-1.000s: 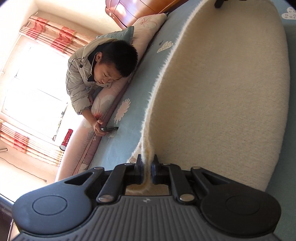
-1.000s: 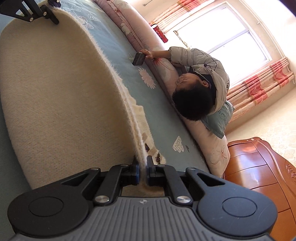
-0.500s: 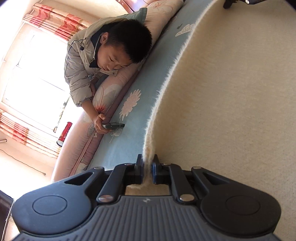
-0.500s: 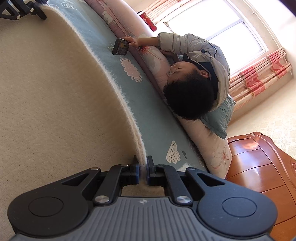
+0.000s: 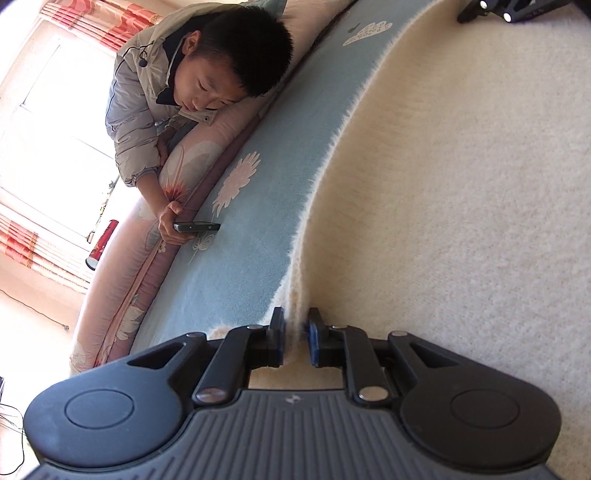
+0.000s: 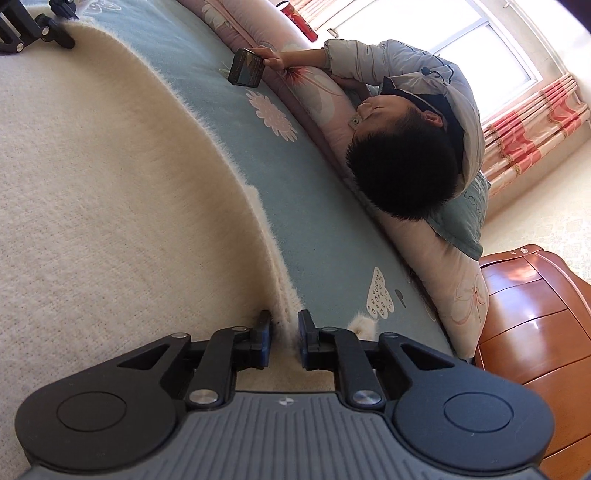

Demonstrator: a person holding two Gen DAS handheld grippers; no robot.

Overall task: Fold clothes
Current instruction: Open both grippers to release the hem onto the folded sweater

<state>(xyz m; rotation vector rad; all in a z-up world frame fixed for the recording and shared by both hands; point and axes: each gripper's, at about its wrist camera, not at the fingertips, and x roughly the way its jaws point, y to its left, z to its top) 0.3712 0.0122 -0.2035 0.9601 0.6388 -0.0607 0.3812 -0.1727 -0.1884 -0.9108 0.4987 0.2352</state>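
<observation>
A cream fuzzy knit garment (image 5: 461,184) lies spread on the light blue bed sheet (image 5: 258,229). My left gripper (image 5: 296,332) sits low at one end of the garment's folded edge. Its jaws are opening and the edge stands loosely between the pads. My right gripper (image 6: 283,332) sits at the other end of the same edge of the garment (image 6: 110,184). Its jaws are opening too, with a gap beside the fabric. Each gripper also shows small in the other's view: the right gripper (image 5: 509,9) and the left gripper (image 6: 33,26).
A person (image 5: 207,74) lies along a pink quilt roll (image 5: 122,295) at the far side of the bed, holding a phone (image 5: 195,226) on the sheet. A wooden bedside cabinet (image 6: 532,332) stands beyond the bed. A red can (image 5: 101,243) sits by the window.
Both grippers moved forward and down, bringing the garment's edge onto the bed. Their jaws, shut on the edge before, now stand apart. The person looms larger in both views.
</observation>
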